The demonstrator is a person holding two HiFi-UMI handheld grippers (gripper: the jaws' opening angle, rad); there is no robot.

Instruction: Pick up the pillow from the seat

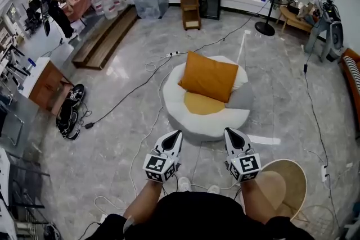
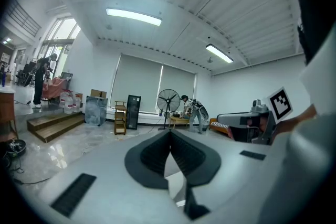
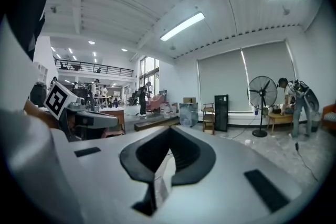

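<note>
While we hold the left gripper (image 1: pixel 171 140) and right gripper (image 1: pixel 234 138) closed and empty at lower centre, the orange pillow (image 1: pixel 208 76) leans on the round white seat (image 1: pixel 188 121) mid-frame; we judge the reach not yet begun, so next we open and advance.

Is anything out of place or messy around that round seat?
Nothing looks spilled or damaged. The orange pillow leans tilted on the round white seat, which seems ordinary. The one untidy thing is the loose cables snaking across the floor left of the seat, a possible trip hazard.
</note>
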